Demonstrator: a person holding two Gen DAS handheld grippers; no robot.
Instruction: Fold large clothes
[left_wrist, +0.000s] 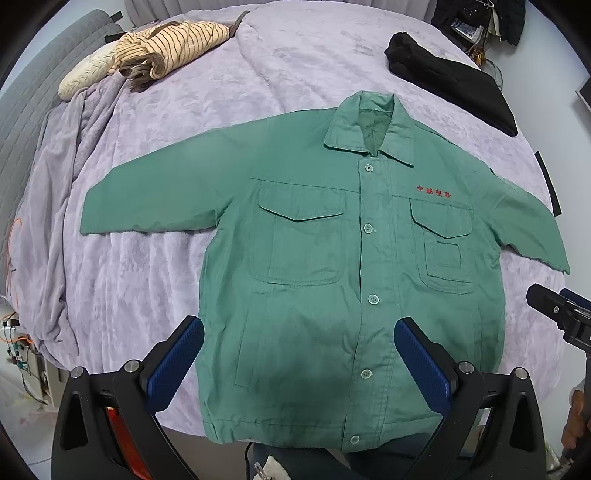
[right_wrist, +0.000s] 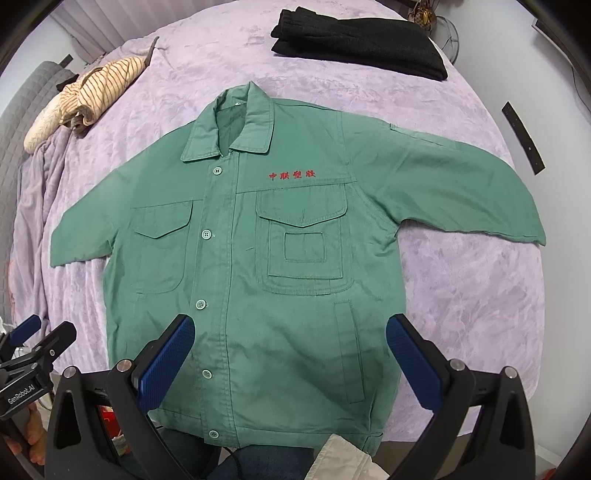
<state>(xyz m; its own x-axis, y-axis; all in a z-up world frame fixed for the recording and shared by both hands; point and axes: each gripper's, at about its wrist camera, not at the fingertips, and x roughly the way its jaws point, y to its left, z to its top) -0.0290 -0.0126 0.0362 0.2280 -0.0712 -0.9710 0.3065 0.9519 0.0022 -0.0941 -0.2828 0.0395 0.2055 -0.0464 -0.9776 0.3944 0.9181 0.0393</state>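
I have the green jacket (left_wrist: 332, 258) spread flat, buttoned, front up on the bed (left_wrist: 184, 147), sleeves out, ready for folding. Both my left hand-held gripper (left_wrist: 299, 354) and right hand-held gripper (right_wrist: 290, 350) hover spread apart above the jacket's hem, holding nothing.

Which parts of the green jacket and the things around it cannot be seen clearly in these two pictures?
- Green jacket hem: left wrist view, partly hidden behind the open left claw.
- Jacket back: both views, face-down on the bed cover.
- Striped garment: bunched, shape unclear.
- Black clothing: too dark for detail.
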